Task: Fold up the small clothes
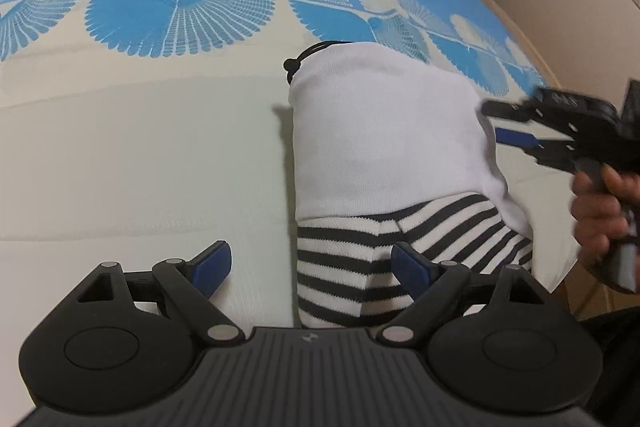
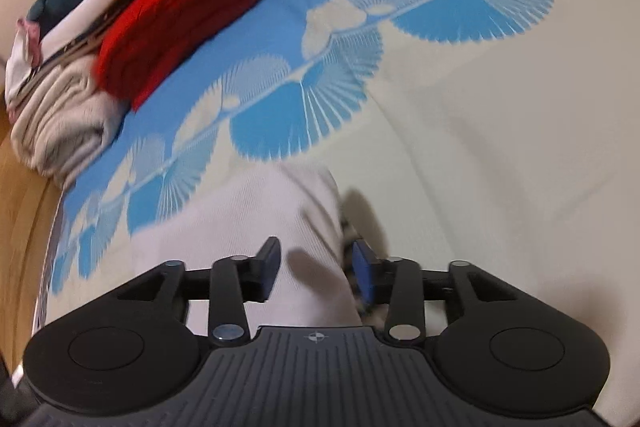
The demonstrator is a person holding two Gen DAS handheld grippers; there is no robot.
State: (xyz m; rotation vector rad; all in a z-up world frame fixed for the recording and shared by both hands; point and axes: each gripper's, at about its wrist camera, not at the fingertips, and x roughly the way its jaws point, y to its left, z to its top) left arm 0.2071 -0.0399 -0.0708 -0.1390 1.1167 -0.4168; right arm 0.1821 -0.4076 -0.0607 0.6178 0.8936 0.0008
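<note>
A small folded garment, white knit cloth (image 1: 384,131) over a black-and-white striped layer (image 1: 344,267), lies on a bed covered by a cream and bright blue bedspread printed with fan shapes (image 1: 160,131). A thin black cord loop (image 1: 304,57) pokes out at the garment's far corner.

The left claw (image 1: 310,269) hangs just above the striped near end with its blue-padded fingers spread wide. One pad sits over bare bedspread and the other over the stripes, and nothing is gripped between them.

The right claw (image 2: 316,269) is about half open. The white cloth (image 2: 256,223) runs under and between its blue pads, but the pads stand clear of it on both sides, so it holds nothing. From the left wrist camera this right claw (image 1: 508,131) appears beside the garment's right edge, held by a hand (image 1: 600,211).

At the far edge of the bed rests a stack of folded clothes: a red knit piece (image 2: 180,23), a beige one (image 2: 60,131) and darker items behind.
</note>
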